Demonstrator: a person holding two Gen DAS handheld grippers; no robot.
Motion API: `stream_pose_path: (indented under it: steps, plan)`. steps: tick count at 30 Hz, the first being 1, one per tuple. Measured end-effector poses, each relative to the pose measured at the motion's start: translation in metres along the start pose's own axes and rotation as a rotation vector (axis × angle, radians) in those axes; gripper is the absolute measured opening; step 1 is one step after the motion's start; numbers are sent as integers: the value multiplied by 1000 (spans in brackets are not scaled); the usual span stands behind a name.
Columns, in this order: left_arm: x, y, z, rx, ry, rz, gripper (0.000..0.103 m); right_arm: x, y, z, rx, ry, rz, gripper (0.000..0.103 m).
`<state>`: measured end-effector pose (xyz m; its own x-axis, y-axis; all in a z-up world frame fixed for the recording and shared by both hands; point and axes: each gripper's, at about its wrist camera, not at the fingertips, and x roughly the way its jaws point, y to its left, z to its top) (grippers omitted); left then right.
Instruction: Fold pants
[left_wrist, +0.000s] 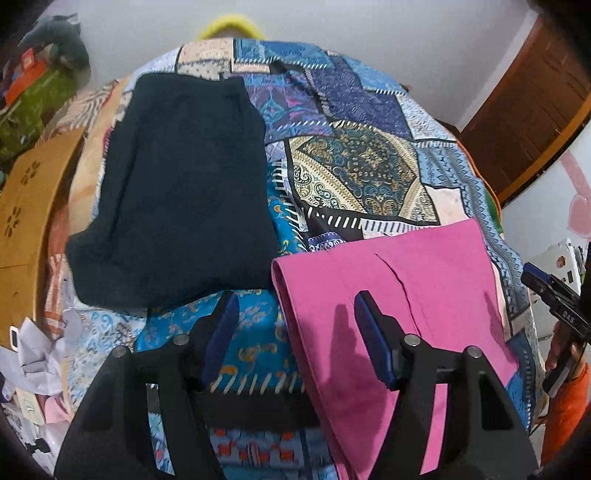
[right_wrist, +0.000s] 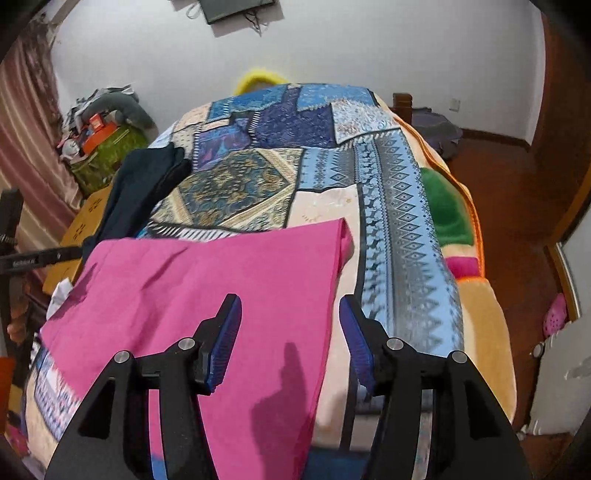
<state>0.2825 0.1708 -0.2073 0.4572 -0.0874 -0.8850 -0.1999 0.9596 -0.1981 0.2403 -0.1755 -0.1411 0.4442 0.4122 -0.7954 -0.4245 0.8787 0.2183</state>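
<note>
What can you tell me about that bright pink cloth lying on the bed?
The pink pants look like thin woven cotton, plain magenta, folded over into a flat, roughly rectangular stack with a doubled edge on its left in the left wrist view and a few creases. They lie on the patchwork bedspread, near its front edge, apart from the dark folded garment. Nothing grips them.

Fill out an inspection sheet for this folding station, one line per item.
Surface: patchwork bedspread over a bed.
Job's things: pink pants folded flat near the front edge; dark pants folded, lying apart to their left.
Clutter: cardboard box and crumpled paper beside the bed.
Grippers: left tool open, empty, straddling the pink pants' left edge; right tool open, empty, above their right edge.
Cables: nothing seen.
Surroundings: white wall, wooden door, pink curtain.
</note>
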Motion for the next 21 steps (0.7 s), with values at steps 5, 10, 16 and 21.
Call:
stream_pose_path:
  steps: [5,10,16,21]
  plan:
    - [27,2,10,-19,58,-9,58,31,-18,19,27,20,-7,51]
    - [43,0,12,-29,97,-54,51,64,-31,35,48,46,-10,51]
    - [50,1,13,-51,88,-98,37,101,-36,43,42,116,29,40]
    - [39,-9,13,12,17,-33,10,108,-30,40,-21,102,-13,12]
